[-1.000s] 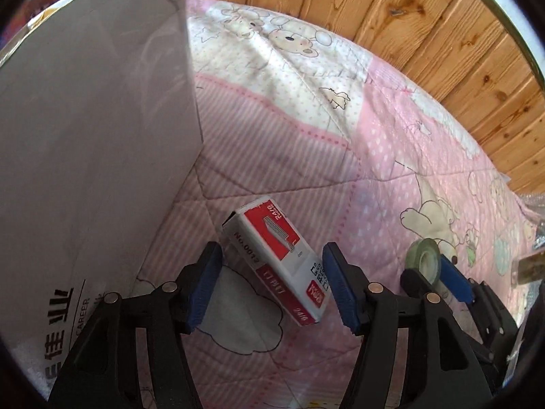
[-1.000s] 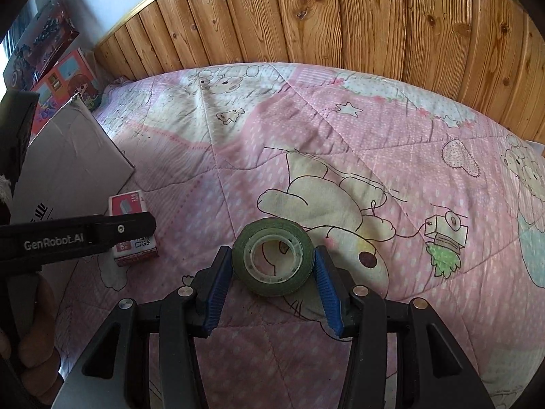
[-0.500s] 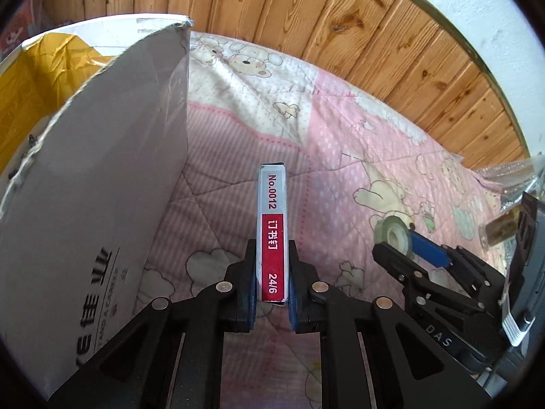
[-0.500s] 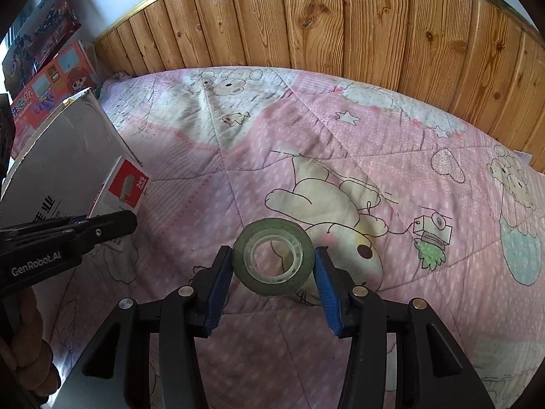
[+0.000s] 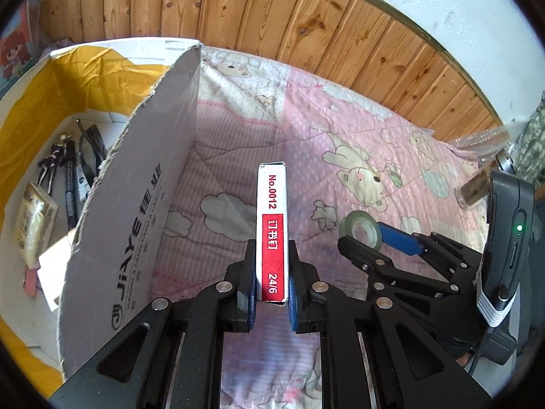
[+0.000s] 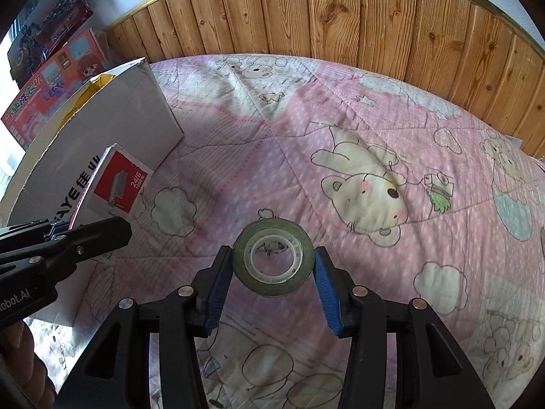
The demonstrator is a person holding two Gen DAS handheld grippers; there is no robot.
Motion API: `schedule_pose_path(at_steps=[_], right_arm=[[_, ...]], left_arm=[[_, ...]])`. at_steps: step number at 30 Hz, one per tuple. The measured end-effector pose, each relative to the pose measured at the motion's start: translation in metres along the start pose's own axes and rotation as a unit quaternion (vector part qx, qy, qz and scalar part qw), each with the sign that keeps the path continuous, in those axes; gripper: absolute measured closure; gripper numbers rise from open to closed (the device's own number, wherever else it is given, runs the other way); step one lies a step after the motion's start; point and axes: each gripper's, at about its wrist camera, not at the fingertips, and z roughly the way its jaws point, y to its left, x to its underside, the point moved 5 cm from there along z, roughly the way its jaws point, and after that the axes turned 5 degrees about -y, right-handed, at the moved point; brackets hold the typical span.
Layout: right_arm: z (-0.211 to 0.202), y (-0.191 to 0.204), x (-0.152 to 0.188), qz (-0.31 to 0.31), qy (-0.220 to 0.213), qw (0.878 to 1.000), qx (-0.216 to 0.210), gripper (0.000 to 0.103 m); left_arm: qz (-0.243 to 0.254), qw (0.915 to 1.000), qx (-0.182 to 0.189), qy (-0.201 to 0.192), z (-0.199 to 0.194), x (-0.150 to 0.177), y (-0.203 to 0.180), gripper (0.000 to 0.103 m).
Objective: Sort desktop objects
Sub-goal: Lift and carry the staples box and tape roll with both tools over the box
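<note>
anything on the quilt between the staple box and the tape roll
Nothing lies there. In the left wrist view only bare pink quilt shows between the staple box and the tape roll.

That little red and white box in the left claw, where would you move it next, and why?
Probably carry it sideways over the torn edge of the cardboard box. The left gripper is shut on the staple box, clear of the quilt. The cardboard box stands open right beside it, already holding pens and other small items, so it looks like the sorting bin.
</note>
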Motion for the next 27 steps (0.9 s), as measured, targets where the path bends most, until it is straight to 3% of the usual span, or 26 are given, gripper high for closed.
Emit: schedule_pose_path(at_steps=[11, 27], right_arm=[[-0.047, 0.046, 0.029, 0.022, -0.014, 0.999, -0.019, 0.054], [-0.093, 0.114, 0.053, 0.001, -0.025, 0.999, -0.031, 0.054]], left_arm=[[0.008, 0.9996, 0.014, -0.025, -0.058, 0.016, 0.018, 0.089], [-0.007, 0.9981, 0.028, -0.054, -0.120, 0.032, 0.052, 0.089]])
